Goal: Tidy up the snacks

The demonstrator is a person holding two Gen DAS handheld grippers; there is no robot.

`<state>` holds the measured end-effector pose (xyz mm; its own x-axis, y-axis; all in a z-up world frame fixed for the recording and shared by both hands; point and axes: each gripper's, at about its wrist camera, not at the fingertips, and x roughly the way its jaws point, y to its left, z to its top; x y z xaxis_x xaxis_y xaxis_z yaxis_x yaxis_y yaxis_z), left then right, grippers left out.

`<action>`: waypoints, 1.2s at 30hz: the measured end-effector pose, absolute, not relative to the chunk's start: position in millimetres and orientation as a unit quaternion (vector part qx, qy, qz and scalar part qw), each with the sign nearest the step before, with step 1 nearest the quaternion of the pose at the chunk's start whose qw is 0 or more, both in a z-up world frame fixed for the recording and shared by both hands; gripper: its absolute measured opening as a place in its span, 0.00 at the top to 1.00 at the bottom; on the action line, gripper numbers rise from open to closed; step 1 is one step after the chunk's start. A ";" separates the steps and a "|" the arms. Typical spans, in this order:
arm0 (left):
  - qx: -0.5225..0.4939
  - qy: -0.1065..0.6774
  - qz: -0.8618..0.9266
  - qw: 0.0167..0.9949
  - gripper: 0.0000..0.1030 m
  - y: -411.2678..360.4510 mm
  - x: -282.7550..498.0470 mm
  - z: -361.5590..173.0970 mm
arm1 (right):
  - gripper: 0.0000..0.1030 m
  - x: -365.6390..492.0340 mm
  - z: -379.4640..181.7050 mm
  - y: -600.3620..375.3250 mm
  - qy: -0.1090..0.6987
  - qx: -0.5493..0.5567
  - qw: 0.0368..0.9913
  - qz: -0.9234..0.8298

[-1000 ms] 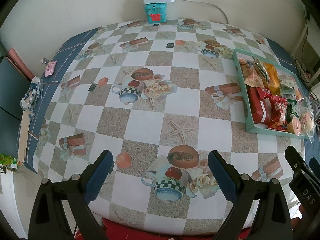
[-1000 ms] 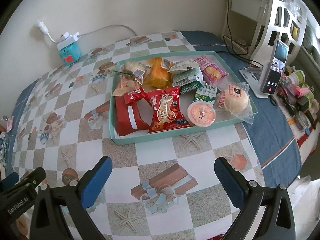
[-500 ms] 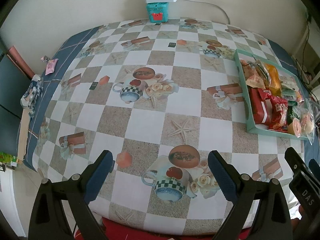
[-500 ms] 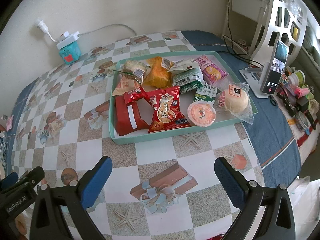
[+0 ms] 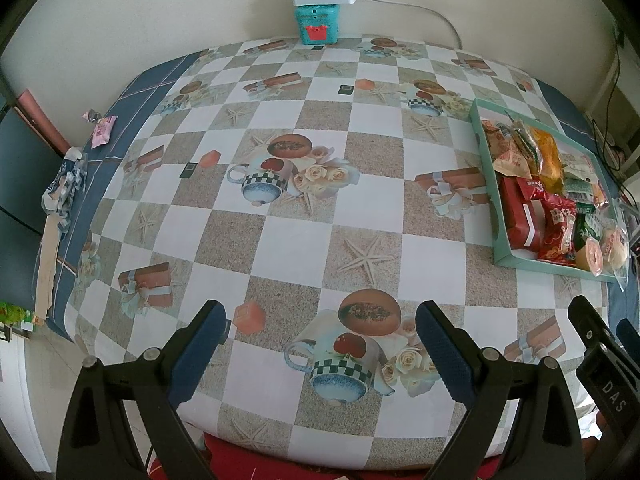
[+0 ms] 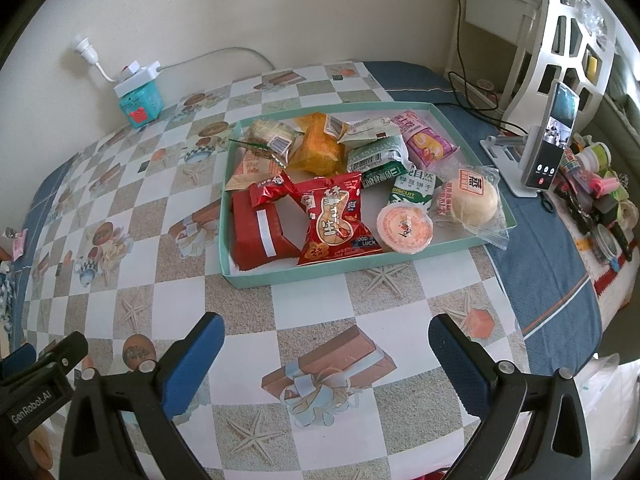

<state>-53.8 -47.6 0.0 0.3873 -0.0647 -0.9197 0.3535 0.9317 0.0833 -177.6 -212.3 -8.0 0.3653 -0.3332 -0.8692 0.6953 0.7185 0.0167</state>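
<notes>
Right wrist view shows our right gripper (image 6: 326,354) and left gripper (image 5: 320,340) both spread and empty over the table's (image 6: 304,300) near edge, while snacks (image 6: 334,216) overlap in the tray (image 6: 288,276), so we risk pinching two slippery packets together.

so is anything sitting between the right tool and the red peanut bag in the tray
Only the teal cardboard tray's low front wall. The open right tool hovers over bare tablecloth, and the red peanut snack bag lies just behind that wall, on top, reachable from above.
</notes>
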 end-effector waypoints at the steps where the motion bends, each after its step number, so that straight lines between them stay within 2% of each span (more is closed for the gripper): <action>1: 0.134 0.539 -0.127 0.822 0.07 -47.7 -54.2 -0.1 | 0.00 -177.6 -8.0 -212.2 0.463 0.195 0.803 -0.320; 36: 0.133 0.539 -0.128 0.822 0.07 -45.7 -53.4 0.2 | 0.00 -176.6 -7.7 -210.5 0.465 0.193 0.803 -0.319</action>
